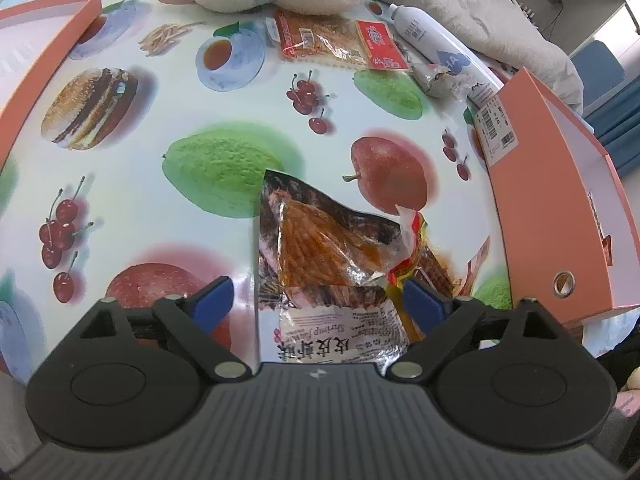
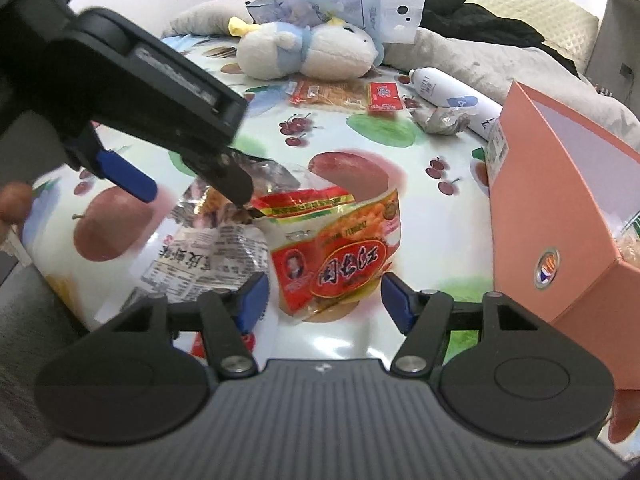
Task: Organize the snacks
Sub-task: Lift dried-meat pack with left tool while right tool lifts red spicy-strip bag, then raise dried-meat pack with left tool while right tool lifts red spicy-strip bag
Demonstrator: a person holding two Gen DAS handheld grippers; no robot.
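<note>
A clear-and-silver shrimp snack packet (image 1: 320, 248) lies on the fruit-print tablecloth (image 1: 224, 168) between the wide-apart fingers of my left gripper (image 1: 318, 302), which is open. A red-and-yellow snack packet (image 2: 332, 260) lies overlapping its right side. My right gripper (image 2: 324, 304) stands open around the red-and-yellow packet's near end, its blue pads clear of it. In the right wrist view my left gripper (image 2: 196, 196) hangs over the silver packet (image 2: 216, 252). A third, orange snack packet (image 1: 336, 40) (image 2: 340, 94) lies at the far side.
An open orange box (image 1: 560, 200) (image 2: 560, 208) stands at the right with some snacks inside. An orange lid (image 1: 40, 40) lies at the left. A plush toy (image 2: 304, 54), a white spray bottle (image 2: 448, 92) and a crumpled wrapper (image 2: 440, 120) lie at the back.
</note>
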